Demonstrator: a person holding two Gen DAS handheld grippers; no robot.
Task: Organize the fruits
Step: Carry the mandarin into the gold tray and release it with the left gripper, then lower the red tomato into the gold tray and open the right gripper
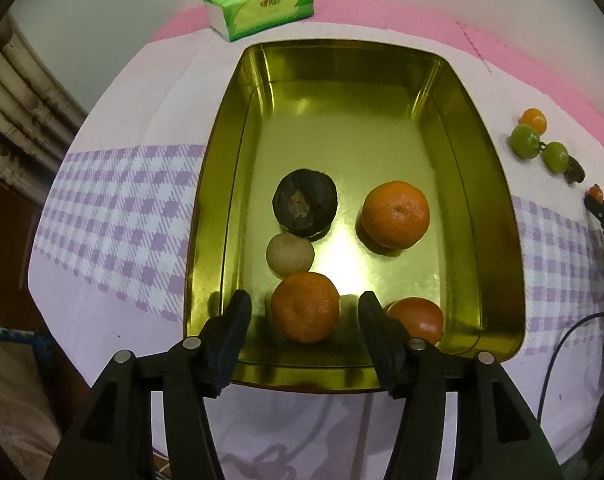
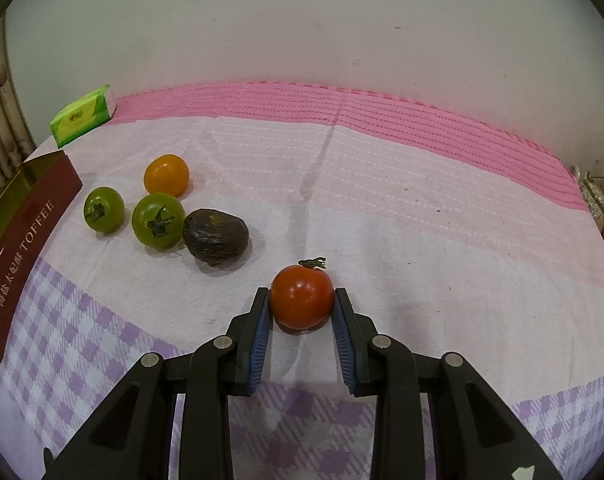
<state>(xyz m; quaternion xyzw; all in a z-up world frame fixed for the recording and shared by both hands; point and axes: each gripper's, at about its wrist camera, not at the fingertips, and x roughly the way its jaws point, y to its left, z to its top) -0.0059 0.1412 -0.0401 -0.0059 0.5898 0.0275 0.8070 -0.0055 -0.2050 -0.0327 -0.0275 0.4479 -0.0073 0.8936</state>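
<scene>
A: Item one: our left tool (image 1: 304, 312) stood spread over the gold tin (image 1: 482, 184), an orange (image 1: 305, 306) loose between its jaws, lying among four other fruits.

B: Item two: our right tool (image 2: 302, 300) pinched a red tomato (image 2: 301, 297) on the table (image 2: 422, 208). We judged the next step a lift across to the tin.
</scene>
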